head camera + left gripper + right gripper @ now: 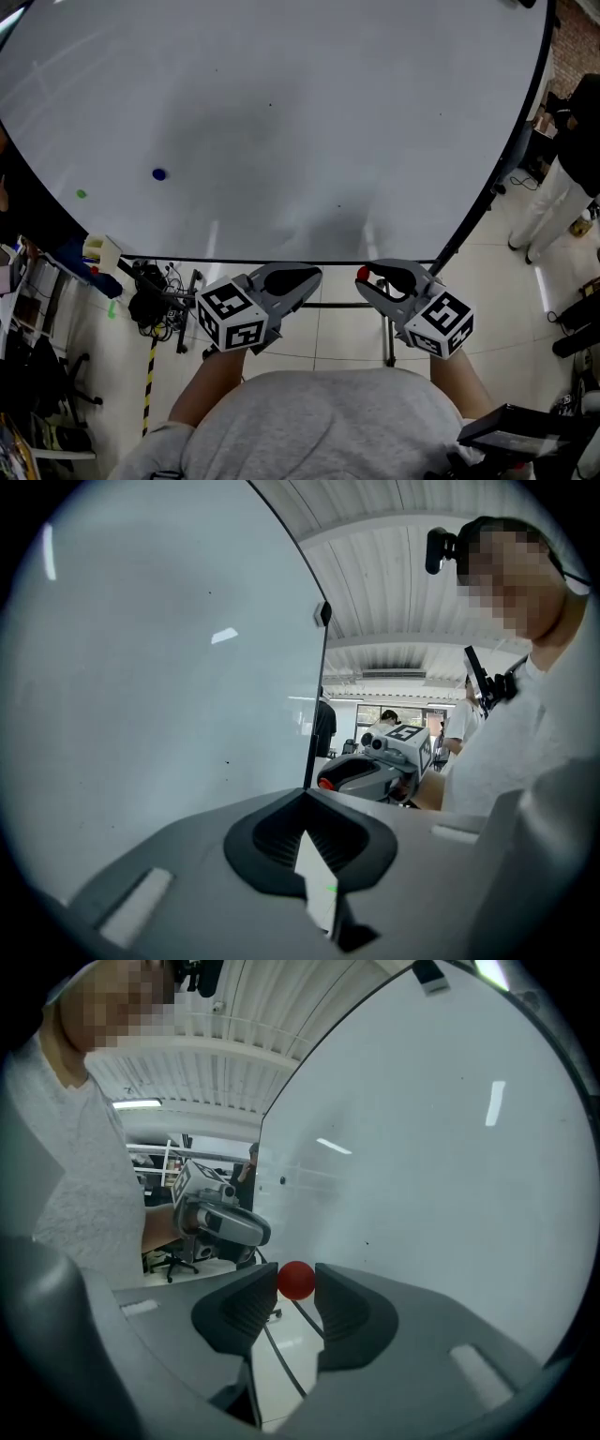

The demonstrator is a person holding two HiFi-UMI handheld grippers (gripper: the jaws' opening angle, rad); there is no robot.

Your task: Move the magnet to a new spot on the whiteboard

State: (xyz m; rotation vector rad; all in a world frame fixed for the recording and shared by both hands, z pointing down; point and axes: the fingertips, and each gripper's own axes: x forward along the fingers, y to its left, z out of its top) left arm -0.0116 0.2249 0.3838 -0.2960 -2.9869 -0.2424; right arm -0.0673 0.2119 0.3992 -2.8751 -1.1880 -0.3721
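Observation:
A small red round magnet (297, 1280) sits pinched between the tips of my right gripper (296, 1283), which is shut on it. In the head view the same magnet (363, 274) shows at the right gripper (366, 278), held off the whiteboard (281, 112) near its lower edge. My left gripper (314, 274) hovers beside it with its jaws together and nothing in them; its own view shows the tips meeting (305, 794). A blue magnet (158, 173) and a green one (81, 194) stick to the board at the left.
The board's black frame and stand (386, 328) run below the grippers. Cables and black gear (150, 291) lie on the floor at the left, near a white box (101, 251). A person in white trousers (553, 202) stands at the right.

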